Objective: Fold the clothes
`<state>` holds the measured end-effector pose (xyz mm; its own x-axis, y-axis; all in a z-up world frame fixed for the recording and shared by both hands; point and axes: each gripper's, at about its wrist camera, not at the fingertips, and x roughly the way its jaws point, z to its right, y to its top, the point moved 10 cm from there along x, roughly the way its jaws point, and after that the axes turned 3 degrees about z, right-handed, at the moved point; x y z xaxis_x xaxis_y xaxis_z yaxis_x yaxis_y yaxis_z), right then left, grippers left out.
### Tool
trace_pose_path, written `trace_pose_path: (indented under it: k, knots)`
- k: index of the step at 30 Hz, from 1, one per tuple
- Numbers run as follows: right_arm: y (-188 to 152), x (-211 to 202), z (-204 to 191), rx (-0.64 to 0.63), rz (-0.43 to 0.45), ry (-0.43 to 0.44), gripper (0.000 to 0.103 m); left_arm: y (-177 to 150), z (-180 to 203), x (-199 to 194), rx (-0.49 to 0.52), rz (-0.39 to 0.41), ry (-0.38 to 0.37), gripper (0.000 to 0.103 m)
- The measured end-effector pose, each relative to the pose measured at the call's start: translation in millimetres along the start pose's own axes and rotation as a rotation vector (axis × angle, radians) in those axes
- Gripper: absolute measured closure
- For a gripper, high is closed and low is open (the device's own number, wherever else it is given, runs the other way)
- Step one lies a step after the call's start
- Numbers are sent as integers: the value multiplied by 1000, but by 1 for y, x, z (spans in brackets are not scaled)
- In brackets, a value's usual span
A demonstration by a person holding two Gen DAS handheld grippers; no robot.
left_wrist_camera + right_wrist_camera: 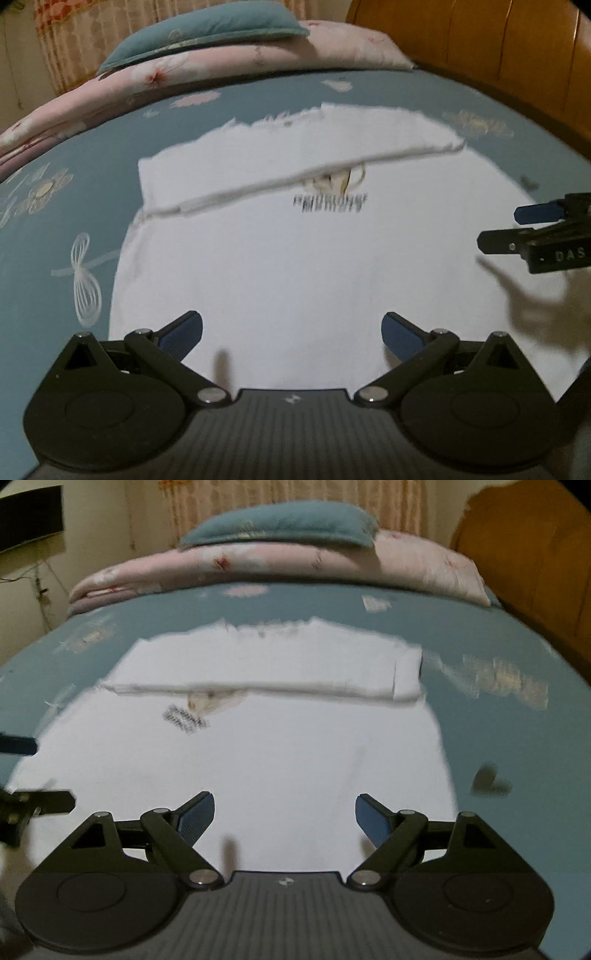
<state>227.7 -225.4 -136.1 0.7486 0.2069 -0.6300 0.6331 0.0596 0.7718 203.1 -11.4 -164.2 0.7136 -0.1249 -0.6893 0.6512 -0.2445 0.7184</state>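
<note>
A white T-shirt (pixel 288 254) (pixel 258 746) lies flat on the blue bedsheet, its far part folded over toward me so the fold edge half covers a printed logo (pixel 332 192) (pixel 192 712). My left gripper (pixel 291 332) hovers over the shirt's near part, jaws wide open, nothing between them. My right gripper (pixel 284 814) also stands open and empty above the near cloth. The right gripper's fingers (pixel 535 214) enter the left wrist view at the right edge. The left gripper's fingers (pixel 40 801) show at the left edge of the right wrist view.
The blue floral bedsheet (pixel 55 229) (pixel 498 738) surrounds the shirt. A folded pink quilt (pixel 221 62) (pixel 258 568) with a teal pillow (pixel 207 33) (pixel 280 524) on top lies at the far end. A wooden headboard (pixel 498 48) (pixel 524 561) stands at the right.
</note>
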Motion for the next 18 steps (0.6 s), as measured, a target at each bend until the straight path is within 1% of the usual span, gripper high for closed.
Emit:
trace_pose_path:
  k: [2,3,4,5,7,10,15,18]
  knots:
    - [-13,4,2,18,8,-23,15,-10,3,5,-9,-9,-9,1]
    - [-16,3,2,23,15,-30,11,-15,5,6,-28,-18,-27,1]
    - [-18,1,2,27,21,-36,5,-19,4,7,-55,-16,-41,1]
    - [-21,0,2,31,27,-43,1,-20,2,7,-82,3,-47,1]
    - [-24,0,4,30,26,-63,0,-22,0,7,-113,31,-51,1]
    - [-26,0,3,14,24,-71,0,-24,2,6,-103,44,-38,1]
    - [-31,-8,3,5,-4,-67,0,-28,1,3,-101,79,-42,1]
    - [-39,-20,3,-7,-4,-45,0,-30,3,0,-87,90,-41,1]
